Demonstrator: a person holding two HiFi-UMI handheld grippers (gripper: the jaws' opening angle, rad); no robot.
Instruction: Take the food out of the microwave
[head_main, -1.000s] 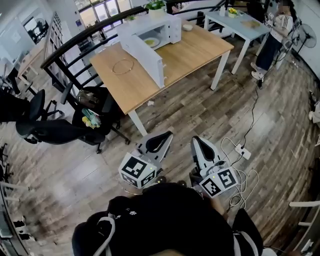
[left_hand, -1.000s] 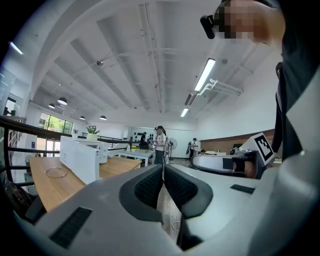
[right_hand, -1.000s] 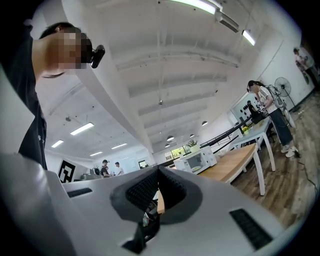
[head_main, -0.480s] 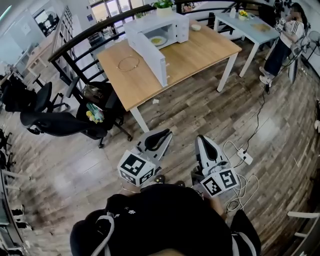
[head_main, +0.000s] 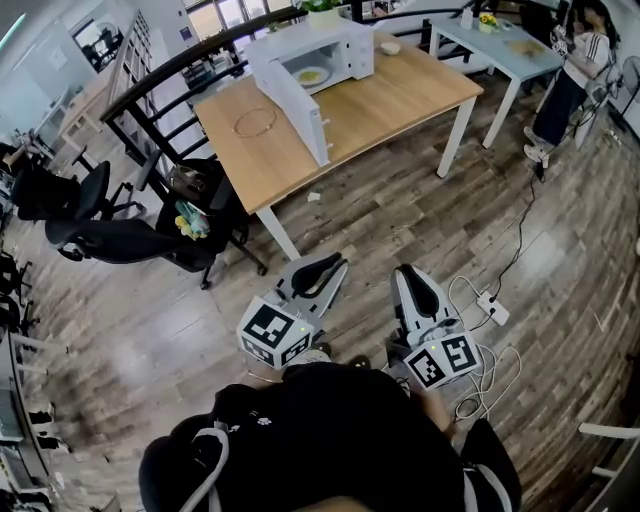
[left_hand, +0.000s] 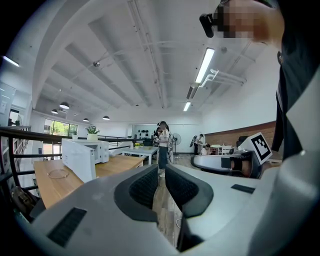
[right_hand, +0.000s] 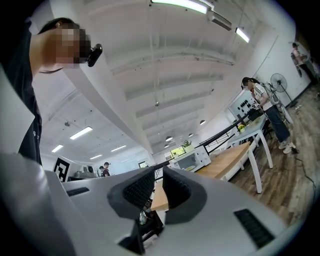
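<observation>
A white microwave stands at the far end of the wooden table, its door swung wide open. Inside it lies a plate of yellow food. The microwave also shows far off in the left gripper view, and the microwave in the right gripper view. My left gripper and right gripper are held low in front of me, over the floor and well short of the table. Both are shut, with nothing between the pads.
A clear round ring lies on the table beside the door, and a small bowl behind the microwave. Black office chairs crowd the table's left. Cables and a power strip lie on the floor at right. A person stands by a white table.
In the head view the table and microwave have shifted slightly as I walk toward them. Both grippers stay held out in front of me, shut and empty.
</observation>
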